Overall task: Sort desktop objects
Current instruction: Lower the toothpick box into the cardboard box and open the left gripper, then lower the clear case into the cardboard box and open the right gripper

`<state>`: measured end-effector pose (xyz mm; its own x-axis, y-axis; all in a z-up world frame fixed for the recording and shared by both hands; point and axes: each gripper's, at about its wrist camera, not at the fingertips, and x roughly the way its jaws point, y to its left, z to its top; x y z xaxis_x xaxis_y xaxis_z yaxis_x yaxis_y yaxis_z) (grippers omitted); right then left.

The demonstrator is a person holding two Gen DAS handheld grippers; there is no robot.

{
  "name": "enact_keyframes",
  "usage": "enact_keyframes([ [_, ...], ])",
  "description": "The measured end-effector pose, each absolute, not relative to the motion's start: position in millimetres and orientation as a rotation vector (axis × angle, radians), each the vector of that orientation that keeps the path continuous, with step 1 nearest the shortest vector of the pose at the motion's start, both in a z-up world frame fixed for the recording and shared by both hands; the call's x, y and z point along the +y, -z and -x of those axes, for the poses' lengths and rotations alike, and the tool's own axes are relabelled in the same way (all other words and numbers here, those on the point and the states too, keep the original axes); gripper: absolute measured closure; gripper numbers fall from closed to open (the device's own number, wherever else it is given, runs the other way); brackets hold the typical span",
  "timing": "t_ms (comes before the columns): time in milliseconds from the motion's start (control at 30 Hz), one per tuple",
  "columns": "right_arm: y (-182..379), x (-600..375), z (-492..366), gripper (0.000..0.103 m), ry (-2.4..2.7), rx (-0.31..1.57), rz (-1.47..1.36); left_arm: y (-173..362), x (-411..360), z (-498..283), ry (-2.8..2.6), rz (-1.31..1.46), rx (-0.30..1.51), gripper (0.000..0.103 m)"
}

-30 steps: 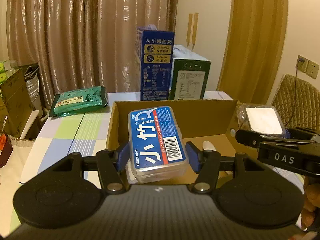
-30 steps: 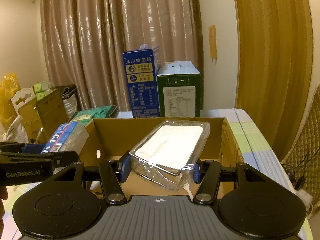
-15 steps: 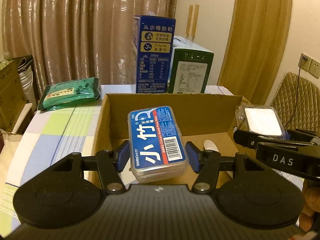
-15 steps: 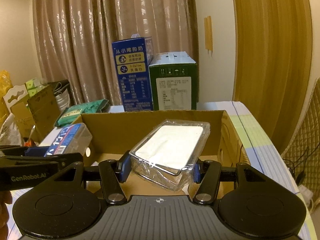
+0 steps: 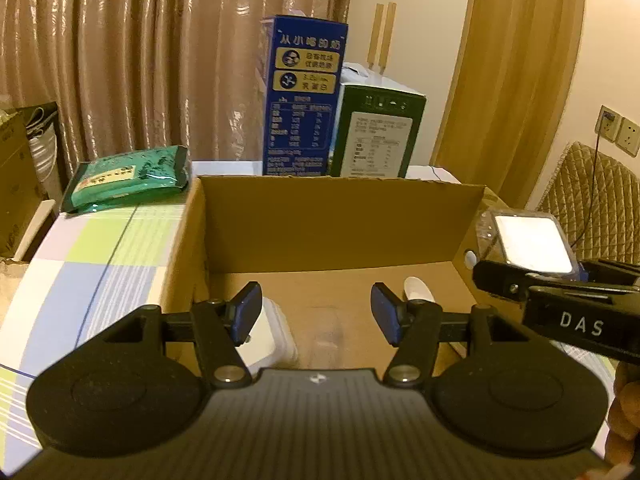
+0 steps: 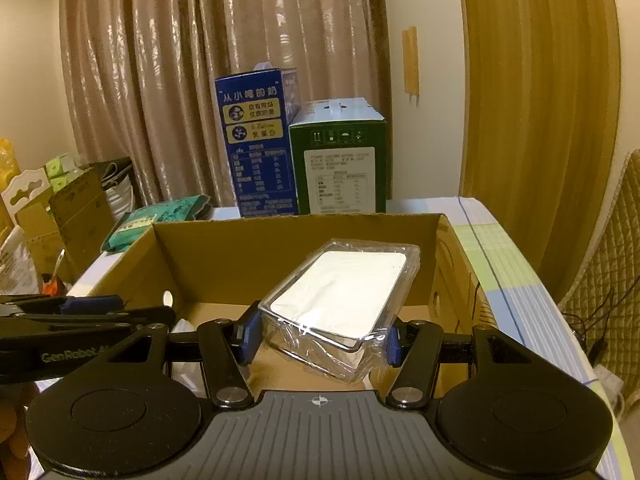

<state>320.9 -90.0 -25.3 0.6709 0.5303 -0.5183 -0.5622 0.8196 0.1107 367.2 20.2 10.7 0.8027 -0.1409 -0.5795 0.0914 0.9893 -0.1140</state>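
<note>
An open cardboard box stands on the table, also seen in the right wrist view. My left gripper is open and empty over the box's near edge. Below it, in the box, lie a white item, a faint clear case and a white spoon-like piece. My right gripper is shut on a clear plastic-wrapped box with a white face, held above the cardboard box; it also shows at the right of the left wrist view.
A tall blue carton and a green carton stand behind the box. A green packet lies on the checked tablecloth at back left. A quilted chair is at the right; cardboard clutter at the left.
My left gripper has opened and the blue-labelled dental floss case has left its jaws and dropped toward the box. My right gripper still holds the wrapped box, a little further over the box.
</note>
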Motion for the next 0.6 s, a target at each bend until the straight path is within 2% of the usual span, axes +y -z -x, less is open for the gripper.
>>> enact_keyframes([
  [600,26.4,-89.0,-322.1,0.049,-0.614,0.575,0.049,-14.1,26.2,-365.2,0.113,0.083,0.625,0.047],
])
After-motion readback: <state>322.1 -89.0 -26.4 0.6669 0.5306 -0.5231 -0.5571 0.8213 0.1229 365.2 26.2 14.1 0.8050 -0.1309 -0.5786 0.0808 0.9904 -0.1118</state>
